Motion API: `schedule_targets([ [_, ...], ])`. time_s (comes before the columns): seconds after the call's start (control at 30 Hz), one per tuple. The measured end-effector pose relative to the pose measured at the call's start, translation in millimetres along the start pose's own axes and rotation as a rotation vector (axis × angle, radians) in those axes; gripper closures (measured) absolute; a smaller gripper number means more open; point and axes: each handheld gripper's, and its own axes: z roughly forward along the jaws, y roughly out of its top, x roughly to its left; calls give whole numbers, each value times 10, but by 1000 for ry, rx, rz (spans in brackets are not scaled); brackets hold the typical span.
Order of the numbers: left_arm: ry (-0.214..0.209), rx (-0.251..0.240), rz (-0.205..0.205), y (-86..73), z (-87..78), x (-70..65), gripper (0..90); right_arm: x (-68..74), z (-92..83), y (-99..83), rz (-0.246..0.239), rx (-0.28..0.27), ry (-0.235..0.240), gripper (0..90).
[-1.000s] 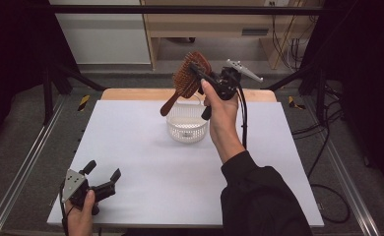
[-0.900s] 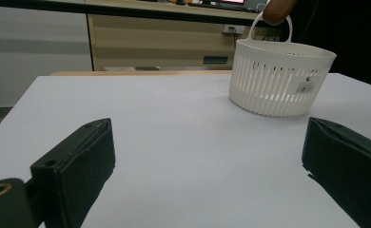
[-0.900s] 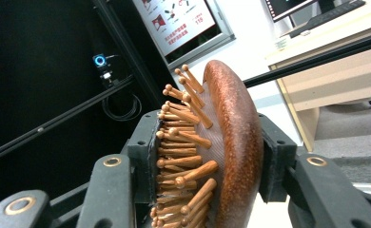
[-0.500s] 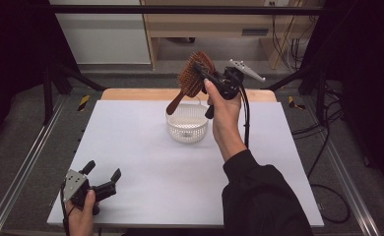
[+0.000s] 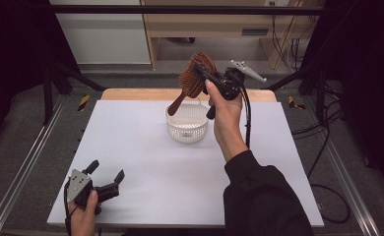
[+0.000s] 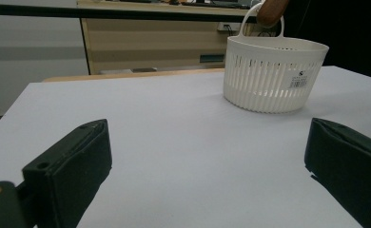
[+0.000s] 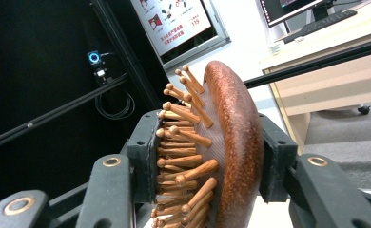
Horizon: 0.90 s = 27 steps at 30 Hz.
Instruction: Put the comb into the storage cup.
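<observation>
Gripping a brown wooden hairbrush (image 5: 196,74) — peg bristles, oval head — right tool (image 5: 206,77), left tool (image 5: 105,178) released.

Beyond my white table (image 5: 141,147), a light wooden cabinet (image 5: 205,24) stands on grey floor (image 5: 27,142); black curtains (image 5: 13,44) flank it both sides.

A pale wooden shelf unit (image 5: 214,24) stands at the upper centre of the frame. A poster (image 7: 174,21) hangs at the top. Black cables (image 5: 328,142) trail at the right.
</observation>
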Motion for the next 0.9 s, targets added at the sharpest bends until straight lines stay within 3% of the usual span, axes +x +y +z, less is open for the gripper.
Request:
schedule_targets([
  [0.9,-12,3,-10,-8,-2,23,23,-170,-22,-122,3,2,-57,508],
])
